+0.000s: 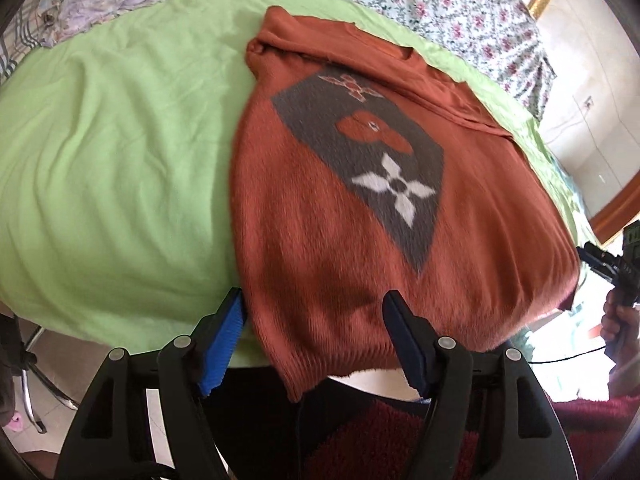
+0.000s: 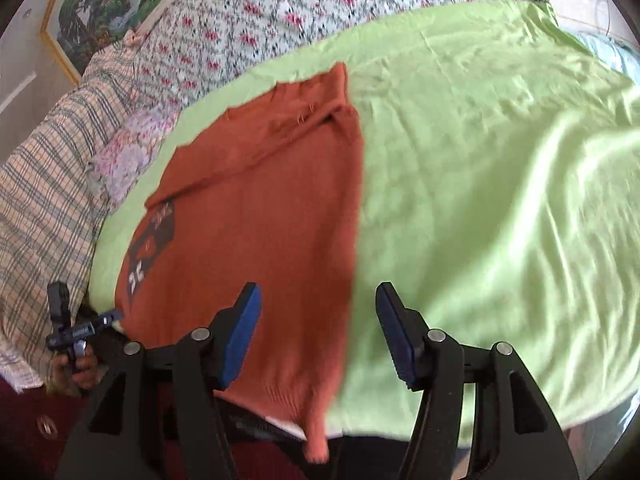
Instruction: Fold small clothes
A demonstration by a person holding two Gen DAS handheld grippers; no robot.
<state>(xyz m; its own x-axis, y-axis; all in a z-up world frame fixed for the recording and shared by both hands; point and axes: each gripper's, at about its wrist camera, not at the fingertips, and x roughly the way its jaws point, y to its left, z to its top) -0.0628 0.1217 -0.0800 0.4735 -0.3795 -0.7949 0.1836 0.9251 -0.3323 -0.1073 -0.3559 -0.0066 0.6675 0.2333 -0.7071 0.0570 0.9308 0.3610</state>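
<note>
A small rust-orange knitted sweater (image 1: pixel 320 248) with a grey panel of flower shapes (image 1: pixel 372 168) lies on a light green sheet (image 1: pixel 112 168), its ribbed hem hanging over the near edge. It also shows in the right wrist view (image 2: pixel 260 216). My left gripper (image 1: pixel 316 320) is open, its jaws either side of the hem's left corner, not closed on it. My right gripper (image 2: pixel 318 312) is open, its jaws either side of the hem's right edge. Each gripper shows in the other's view: the right (image 1: pixel 616 268), the left (image 2: pixel 72 328).
The green sheet (image 2: pixel 480 184) covers a surface with a floral cloth (image 2: pixel 280 12) behind and a plaid cloth (image 2: pixel 40 200) at the side. A framed picture (image 2: pixel 100 4) hangs on the wall. A dark red rug (image 1: pixel 380 440) lies below.
</note>
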